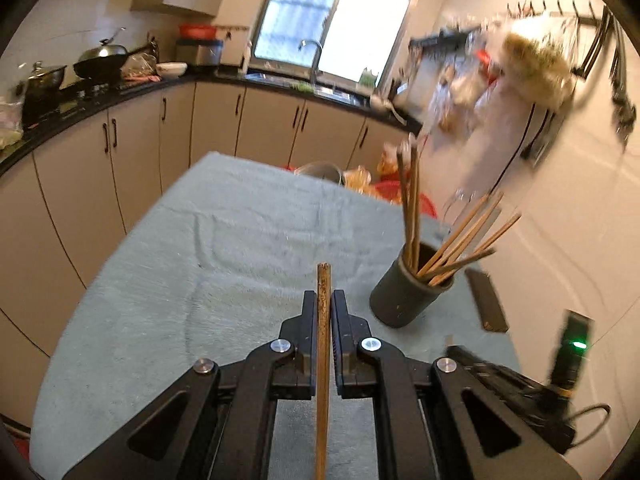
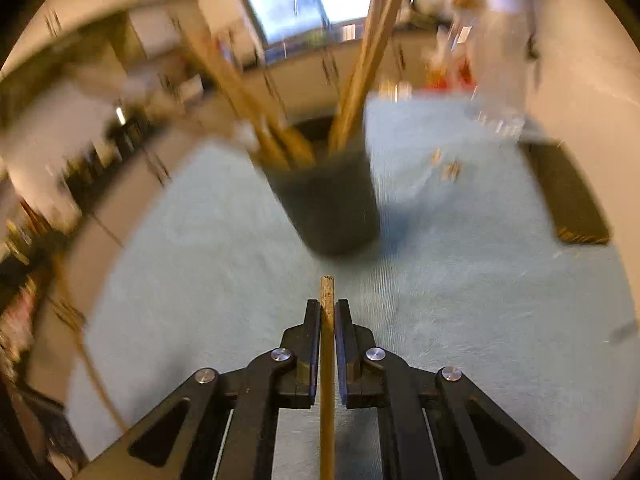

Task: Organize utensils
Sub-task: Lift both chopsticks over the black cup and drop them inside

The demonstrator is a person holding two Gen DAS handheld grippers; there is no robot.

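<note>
The left tool (image 1: 324, 300) is gripping one chopstick (image 1: 323, 344) between nearly closed jaws, above the cloth-covered worktop (image 1: 224, 240). The right tool (image 2: 328, 312) is likewise pinching a second chopstick (image 2: 327, 360). A dark cup (image 1: 404, 292) is standing nearby on the cloth, holding more chopsticks (image 1: 452, 244).

I am looking into a home kitchen. A big window (image 1: 332, 20) sits at the back, and right below the window is a sink (image 1: 280, 78) with a tall tap (image 1: 314, 56). Left of the window, a wok (image 1: 100, 62) and a pot (image 1: 44, 78) sit on a black stove. Cream cupboards (image 1: 216, 120) run below the window. Right of the window, hooks (image 1: 560, 12) hang on the wall.
</note>
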